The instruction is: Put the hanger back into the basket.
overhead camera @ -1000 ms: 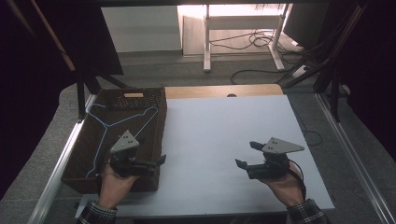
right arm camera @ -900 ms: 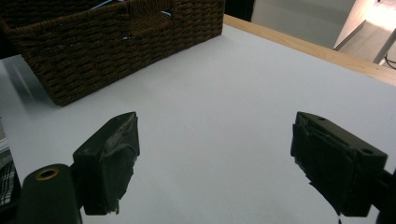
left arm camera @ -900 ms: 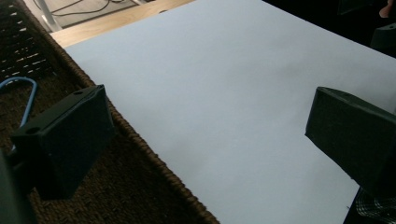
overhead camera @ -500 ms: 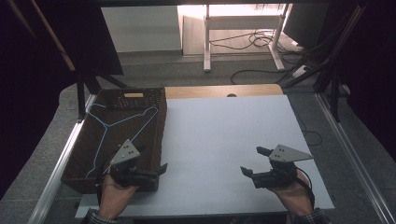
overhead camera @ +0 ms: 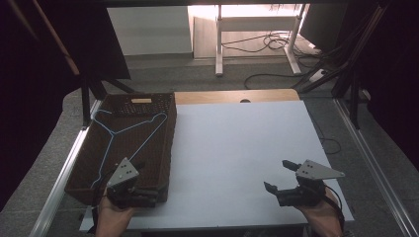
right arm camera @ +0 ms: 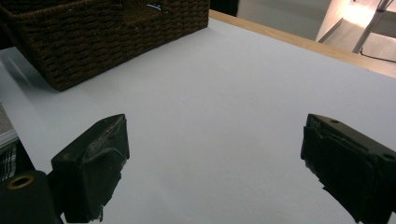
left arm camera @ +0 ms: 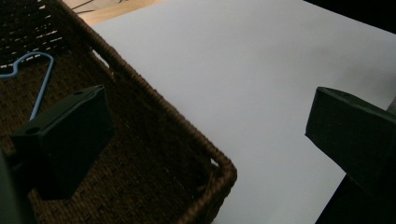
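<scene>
Both grippers have drawn back toward the near edge since a second ago, the left one now low over the basket's near right corner and the right one close to the near right corner of the sheet. Covering the table is a large white sheet (overhead camera: 237,153), bare in its middle. On its left side sits a dark brown woven wicker basket (overhead camera: 163,143) with a thin blue wire hanger (overhead camera: 129,129) lying flat inside. Left gripper (overhead camera: 143,183) and right gripper (overhead camera: 277,176) each hold their jaws wide apart, gripping nothing.
</scene>
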The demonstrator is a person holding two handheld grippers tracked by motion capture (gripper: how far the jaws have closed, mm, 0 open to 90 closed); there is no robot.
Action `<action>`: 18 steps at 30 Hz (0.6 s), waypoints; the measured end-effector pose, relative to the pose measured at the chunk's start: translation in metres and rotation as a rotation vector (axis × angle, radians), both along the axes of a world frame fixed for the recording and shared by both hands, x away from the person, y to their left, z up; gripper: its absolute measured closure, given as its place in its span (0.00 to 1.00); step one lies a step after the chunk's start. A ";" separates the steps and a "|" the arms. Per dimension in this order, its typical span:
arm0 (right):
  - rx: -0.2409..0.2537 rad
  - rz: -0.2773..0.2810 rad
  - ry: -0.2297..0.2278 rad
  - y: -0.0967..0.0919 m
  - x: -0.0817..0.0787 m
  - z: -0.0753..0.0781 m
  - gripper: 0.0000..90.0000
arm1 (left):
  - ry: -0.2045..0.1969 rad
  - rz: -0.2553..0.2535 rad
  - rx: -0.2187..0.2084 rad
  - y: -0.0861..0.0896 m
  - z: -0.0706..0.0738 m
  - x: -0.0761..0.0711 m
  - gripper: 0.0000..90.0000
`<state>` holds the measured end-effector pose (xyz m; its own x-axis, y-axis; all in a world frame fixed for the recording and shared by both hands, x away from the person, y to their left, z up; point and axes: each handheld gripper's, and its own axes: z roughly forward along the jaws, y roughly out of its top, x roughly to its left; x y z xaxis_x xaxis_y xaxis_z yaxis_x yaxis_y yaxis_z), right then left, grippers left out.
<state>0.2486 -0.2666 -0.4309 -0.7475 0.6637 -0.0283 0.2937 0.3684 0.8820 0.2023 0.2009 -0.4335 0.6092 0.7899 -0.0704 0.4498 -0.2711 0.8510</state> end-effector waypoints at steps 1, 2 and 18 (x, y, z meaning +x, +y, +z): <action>0.000 0.000 0.000 0.000 0.000 0.000 0.09 | 0.000 0.003 -0.002 0.001 -0.001 -0.002 0.01; 0.003 -0.008 0.004 -0.003 -0.002 -0.001 0.09 | 0.000 0.003 -0.002 0.002 -0.002 -0.003 0.01; -0.023 -0.061 0.022 -0.024 -0.014 -0.015 0.08 | 0.022 0.020 0.024 0.003 -0.017 -0.015 0.01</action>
<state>0.2345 -0.2902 -0.4455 -0.7060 0.7077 -0.0278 0.3361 0.3693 0.8664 0.1873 0.2043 -0.4507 0.5918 0.8035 -0.0648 0.4739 -0.2818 0.8343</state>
